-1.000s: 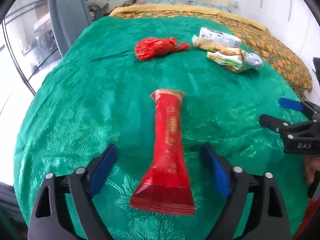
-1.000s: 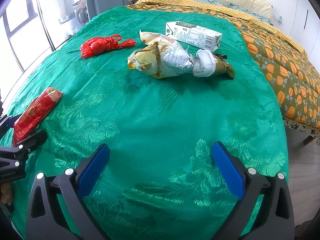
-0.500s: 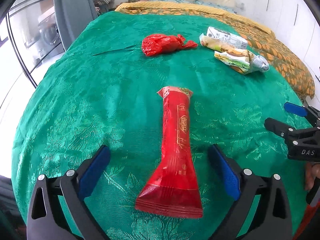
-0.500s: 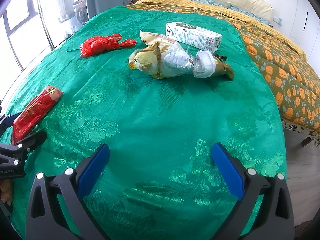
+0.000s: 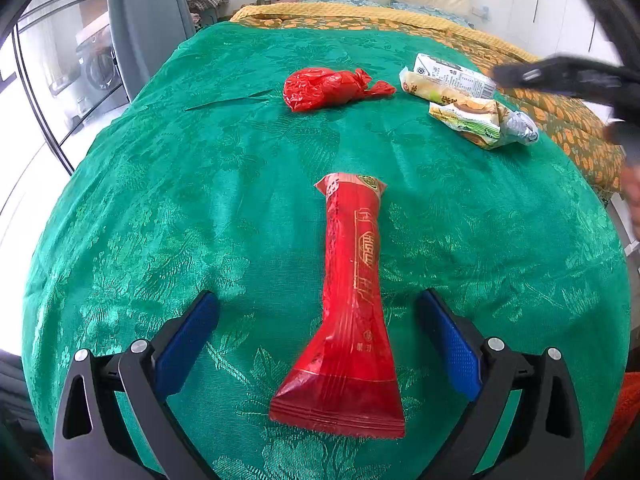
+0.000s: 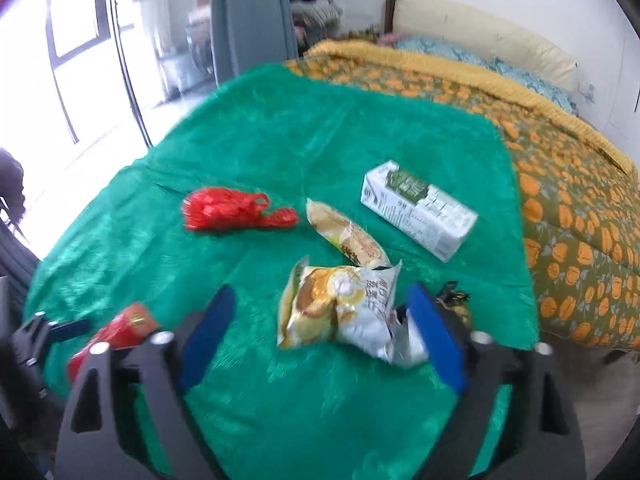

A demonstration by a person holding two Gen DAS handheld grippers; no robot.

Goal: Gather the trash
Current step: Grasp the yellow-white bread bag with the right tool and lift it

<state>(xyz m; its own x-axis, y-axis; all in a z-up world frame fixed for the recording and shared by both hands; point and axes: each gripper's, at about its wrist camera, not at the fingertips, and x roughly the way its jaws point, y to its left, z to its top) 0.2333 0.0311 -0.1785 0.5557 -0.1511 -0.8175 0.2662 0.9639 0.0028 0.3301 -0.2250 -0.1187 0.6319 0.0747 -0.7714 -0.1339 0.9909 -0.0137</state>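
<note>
The long red wrapper point(image 5: 352, 300) lay flat on the green bedspread point(image 5: 200, 200), lengthwise between the wide-open jaws of the left gripper point(image 5: 318, 340), untouched by either pad. It was judged light, thin and crinkly, likely slippery film that would buckle rather than resist; the narrow middle, where it seemed fuller, was judged the best place to be pinched, since the flared sealed end near the camera would probably fold and slip.

Farther off, the crumpled snack bag point(image 6: 344, 308) was framed between the spread jaws of the right gripper point(image 6: 322, 328), its silvery end close to the right-hand pad; whether it was touched could not be told through the blur. It was judged soft and nearly weightless, best taken at its bunched body. Beyond it lay a second yellow wrapper point(image 6: 348, 238), a knotted red plastic bag point(image 6: 232, 210) and a carton point(image 6: 418, 210), the last judged stiffer and best gripped across its narrow sides.
</note>
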